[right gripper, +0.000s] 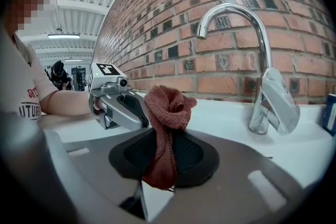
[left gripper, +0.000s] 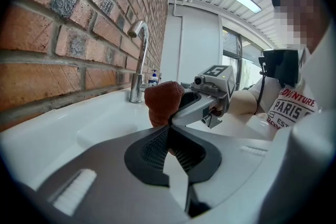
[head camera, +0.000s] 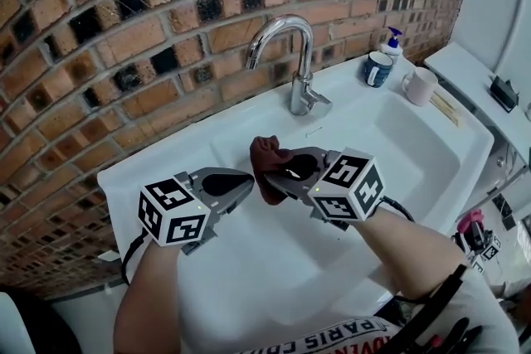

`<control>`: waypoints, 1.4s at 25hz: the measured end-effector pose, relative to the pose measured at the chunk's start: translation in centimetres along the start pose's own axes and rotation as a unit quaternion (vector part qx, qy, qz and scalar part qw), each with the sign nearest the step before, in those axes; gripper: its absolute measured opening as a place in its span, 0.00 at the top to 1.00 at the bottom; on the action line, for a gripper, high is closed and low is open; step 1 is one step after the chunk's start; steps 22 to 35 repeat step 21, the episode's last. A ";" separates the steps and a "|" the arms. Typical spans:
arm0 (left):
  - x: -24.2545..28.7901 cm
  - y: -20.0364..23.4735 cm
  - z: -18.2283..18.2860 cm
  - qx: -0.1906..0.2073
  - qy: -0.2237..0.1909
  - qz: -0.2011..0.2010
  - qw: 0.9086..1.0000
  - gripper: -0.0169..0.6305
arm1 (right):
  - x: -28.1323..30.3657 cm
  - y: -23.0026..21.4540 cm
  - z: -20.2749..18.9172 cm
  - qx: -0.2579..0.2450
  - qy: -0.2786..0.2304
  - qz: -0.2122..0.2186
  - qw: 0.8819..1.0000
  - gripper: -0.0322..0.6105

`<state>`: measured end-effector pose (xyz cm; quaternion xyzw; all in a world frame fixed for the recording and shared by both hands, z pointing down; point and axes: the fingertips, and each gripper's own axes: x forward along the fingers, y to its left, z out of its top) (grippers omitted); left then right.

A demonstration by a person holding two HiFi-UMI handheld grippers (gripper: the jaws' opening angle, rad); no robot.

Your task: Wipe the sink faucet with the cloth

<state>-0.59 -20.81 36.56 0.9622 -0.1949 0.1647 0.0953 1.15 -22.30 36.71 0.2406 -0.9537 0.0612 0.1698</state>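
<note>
**Two Grippers, One Cloth: Pre-Wipe Position**

Head view: the right gripper (head camera: pixel 286 174) is clamping the cloth (head camera: pixel 267 166) over the sink (head camera: pixel 415 153), with the faucet (head camera: pixel 294 62) standing apart at 12 o'clock.

Left gripper view: the left gripper (left gripper: pixel 168 127) is showing jaws together, with the cloth just beyond.

Right gripper view: the cloth is bunching above the jaws. It is looking soft and light, and is probably best pinched mid-bundle.
</note>
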 end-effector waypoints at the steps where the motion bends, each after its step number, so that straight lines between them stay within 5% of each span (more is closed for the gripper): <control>1: 0.0 0.0 0.0 0.000 0.000 0.000 1.000 0.97 | 0.0 0.0 0.0 -0.001 0.000 0.001 1.000 0.82; 35: 0.0 0.0 0.1 -0.001 -0.001 -0.001 1.000 0.97 | 0.0 0.1 0.1 -0.008 0.003 0.003 1.000 0.82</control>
